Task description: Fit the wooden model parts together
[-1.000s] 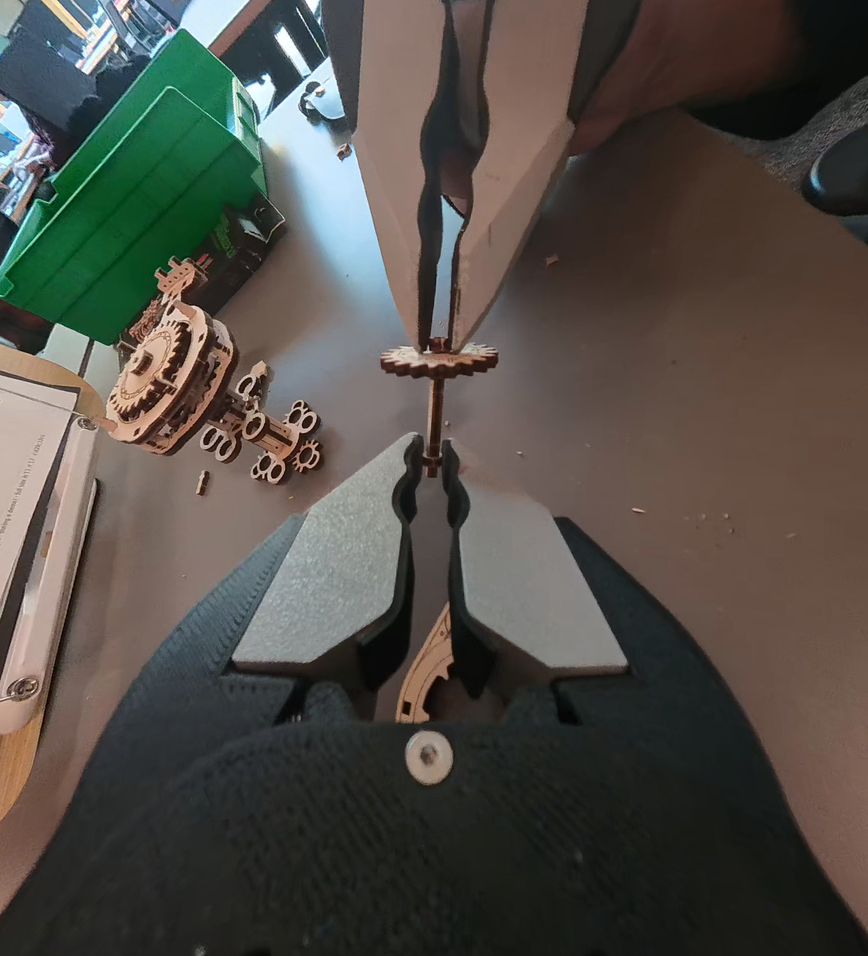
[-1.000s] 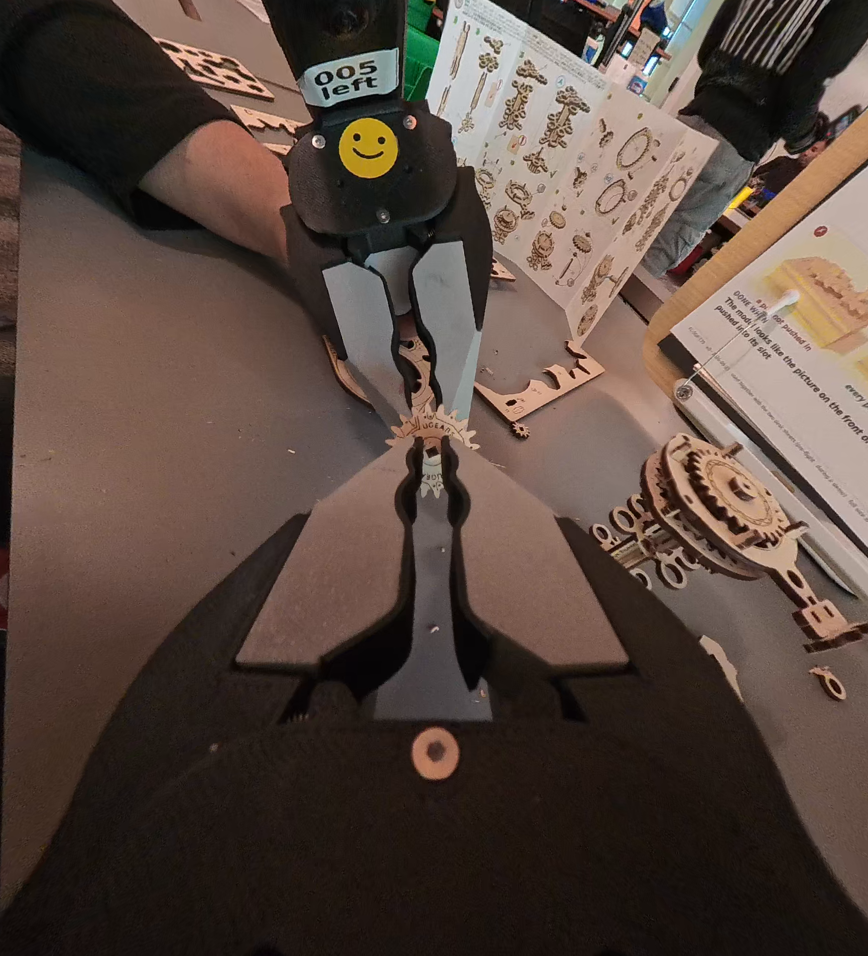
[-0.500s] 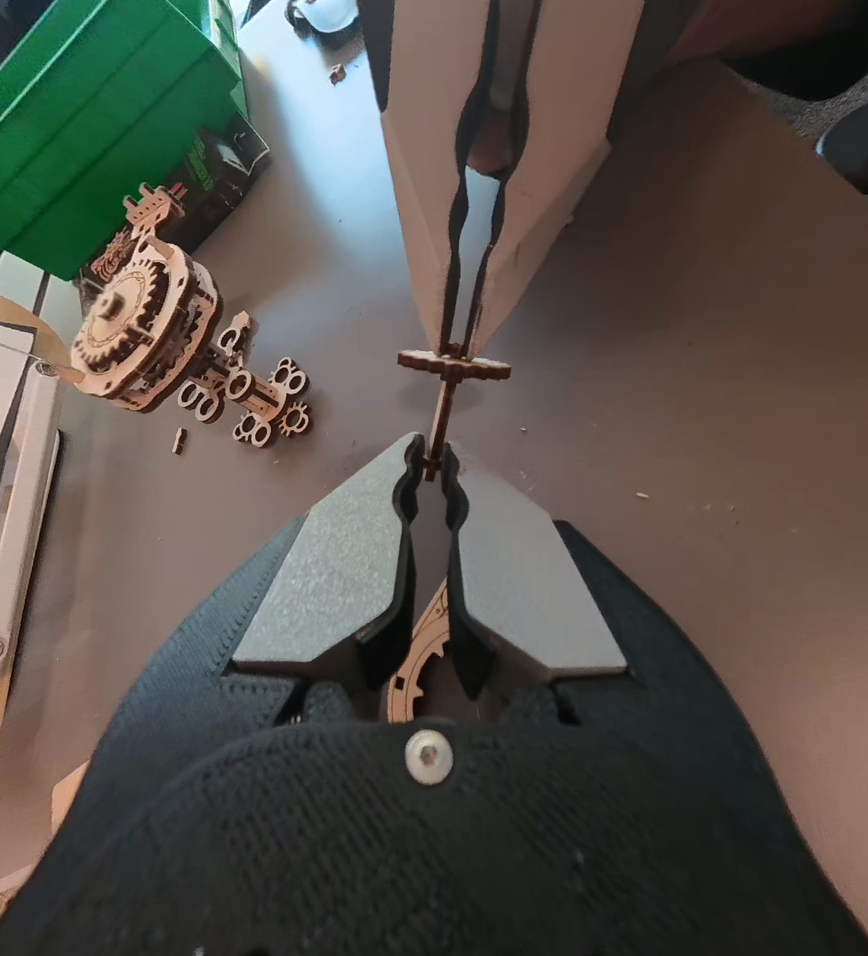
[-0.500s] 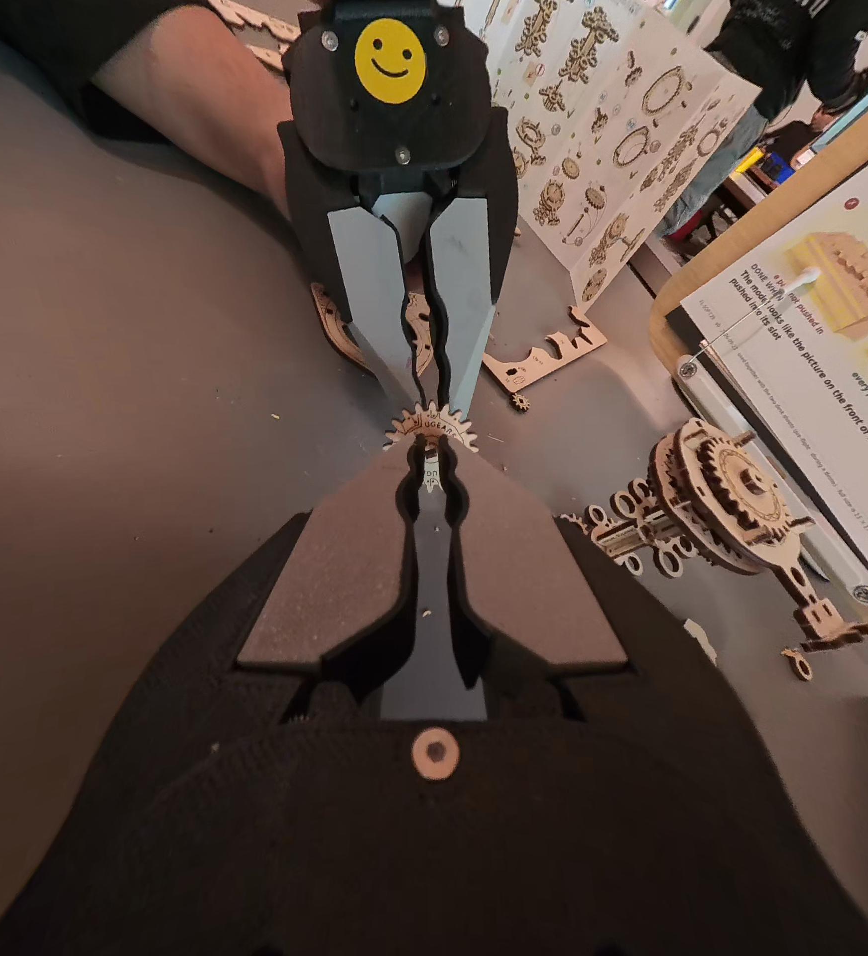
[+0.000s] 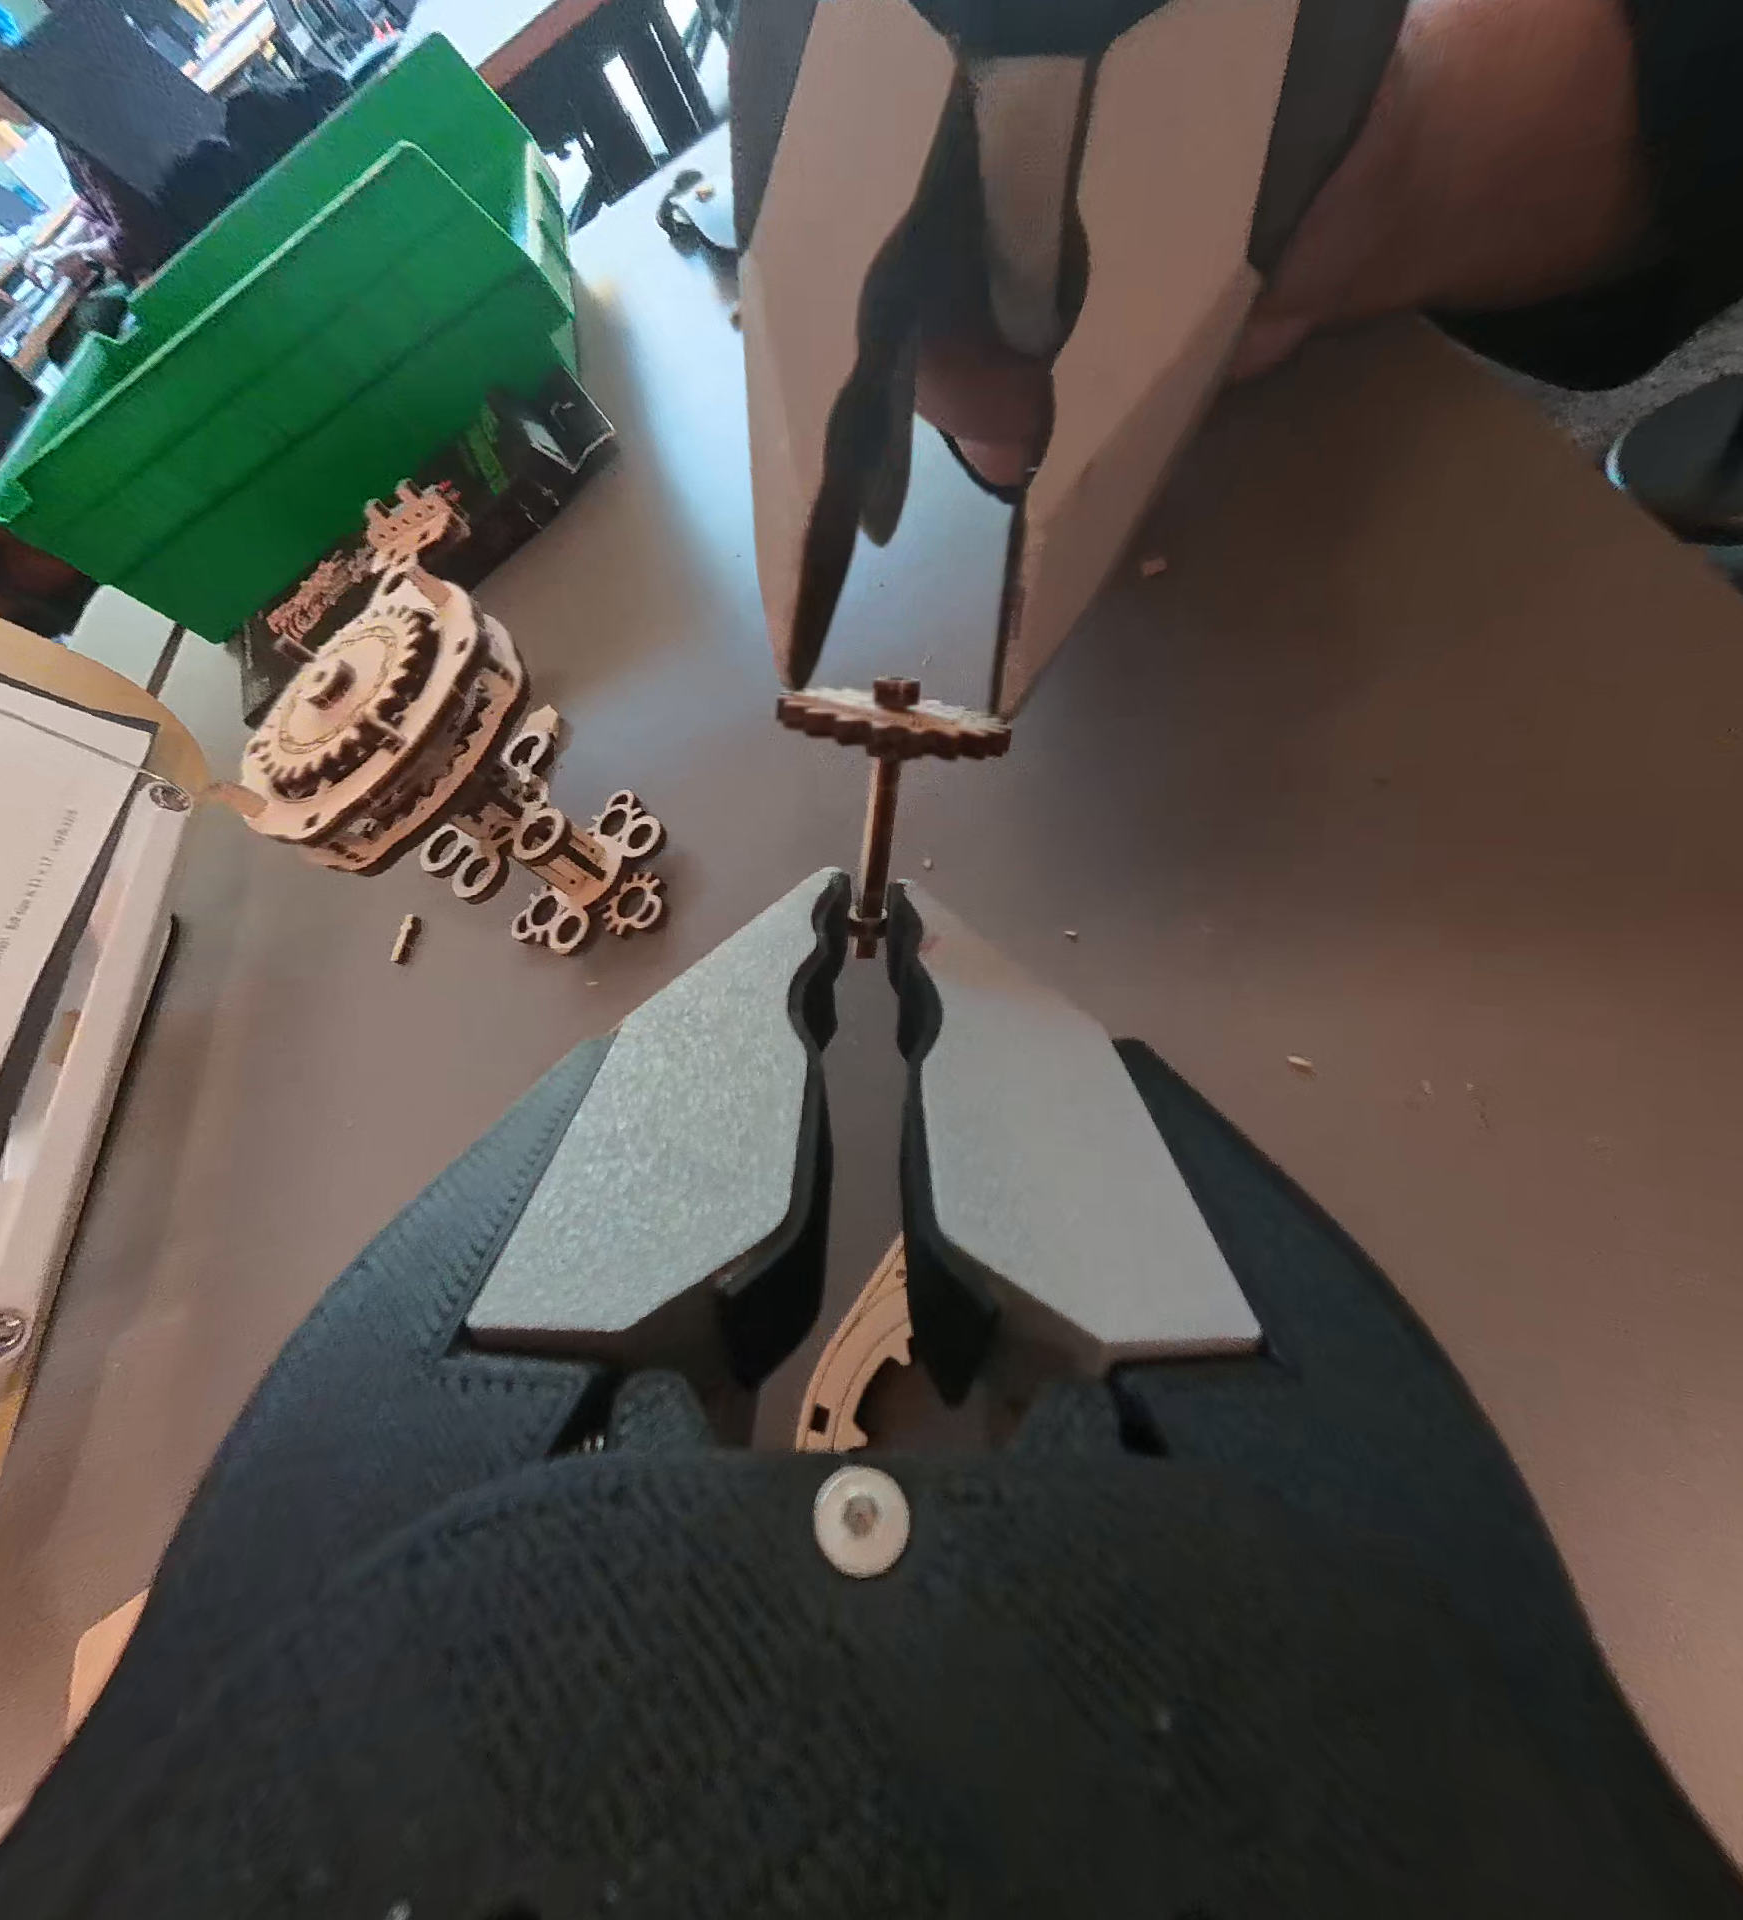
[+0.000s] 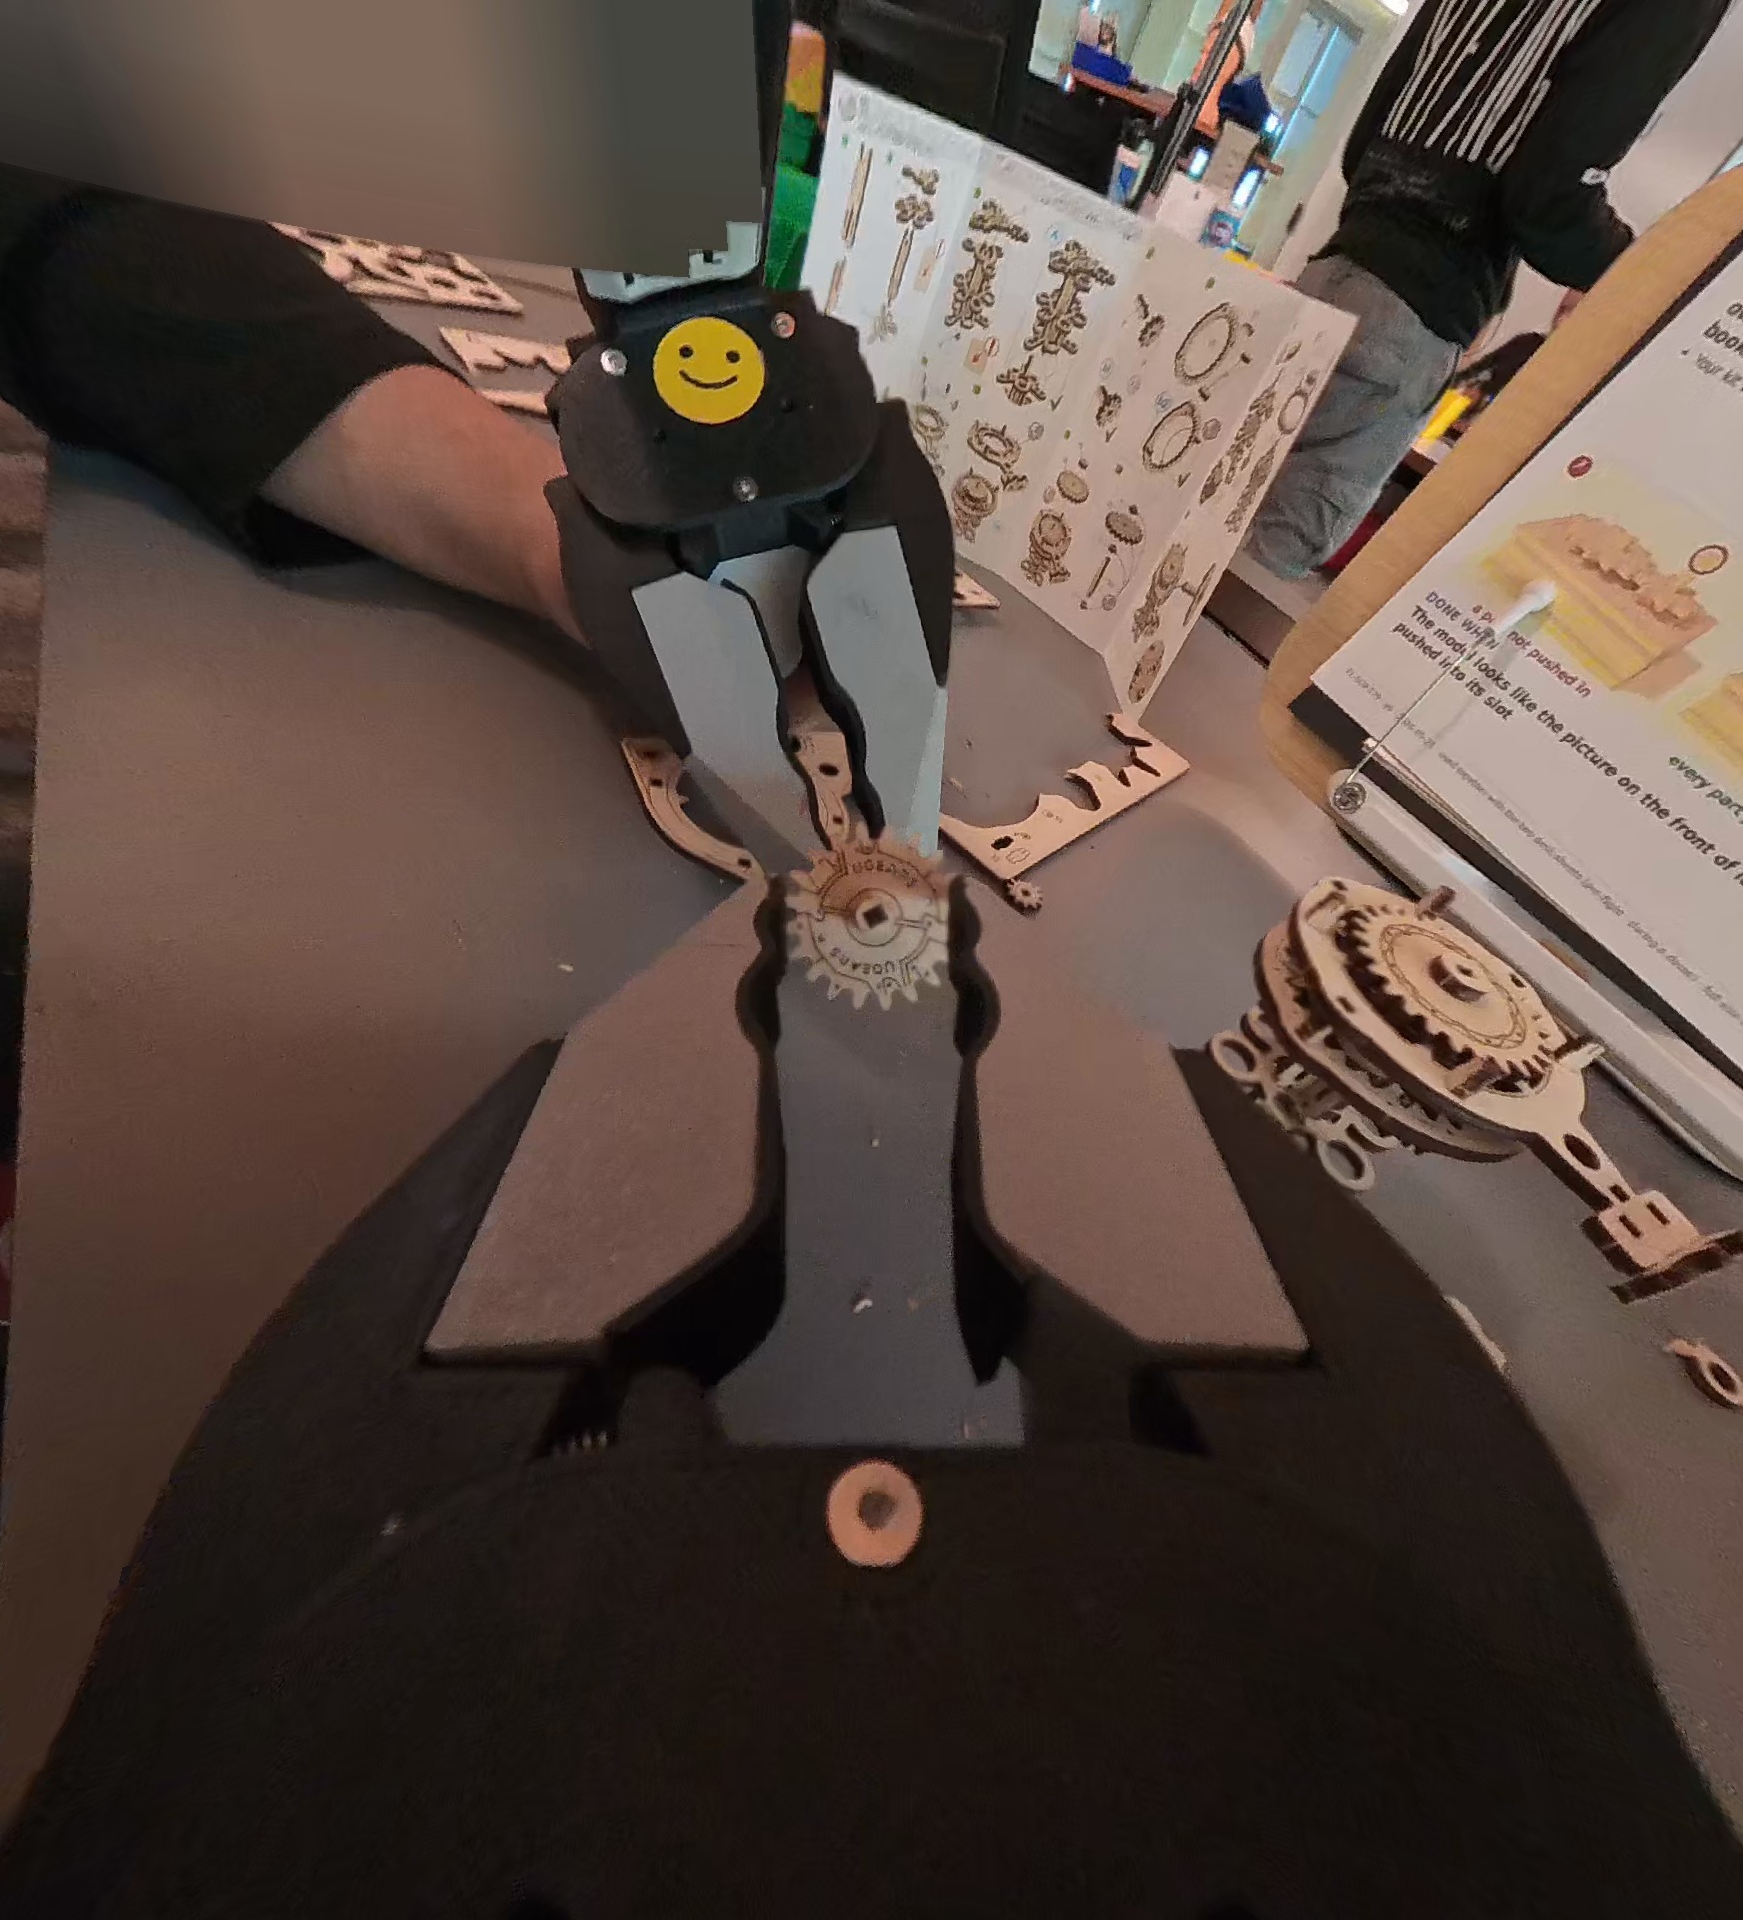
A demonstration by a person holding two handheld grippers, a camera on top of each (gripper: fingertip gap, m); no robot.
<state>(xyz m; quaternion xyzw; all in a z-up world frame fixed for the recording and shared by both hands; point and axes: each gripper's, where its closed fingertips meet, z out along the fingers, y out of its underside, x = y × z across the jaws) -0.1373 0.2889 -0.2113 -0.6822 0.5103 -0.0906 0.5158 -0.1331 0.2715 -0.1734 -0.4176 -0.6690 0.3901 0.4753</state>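
Note:
My left gripper (image 5: pixel 867 914) is shut on the lower end of a thin wooden axle (image 5: pixel 879 821) and holds it upright above the grey table (image 5: pixel 1366 831). A wooden gear (image 5: pixel 893 717) sits on the axle's top end. My right gripper (image 5: pixel 903 691) comes in from above and is open, with a fingertip at each side of the gear's rim. In the right wrist view the gear (image 6: pixel 872 935) lies flat-on between my right gripper's tips (image 6: pixel 867 914), and the left gripper (image 6: pixel 882 831) points at it from behind. I cannot tell whether the fingertips touch the rim.
A partly built wooden gear model (image 5: pixel 399 738) lies left of the grippers, also seen in the right wrist view (image 6: pixel 1418 1018). Green bins (image 5: pixel 306 343), an instruction board (image 6: pixel 1625 675), a folded leaflet (image 6: pixel 1106 416), a wooden offcut (image 6: pixel 1064 800) and a curved wooden part (image 6: pixel 690 810) lie around. The gap from one gripper's tips to the other's is roughly 4 cm.
My right gripper has opened: it was pinched at the gear's hub and its fingers now spread across the gear's width. The left gripper keeps its hold on the axle.

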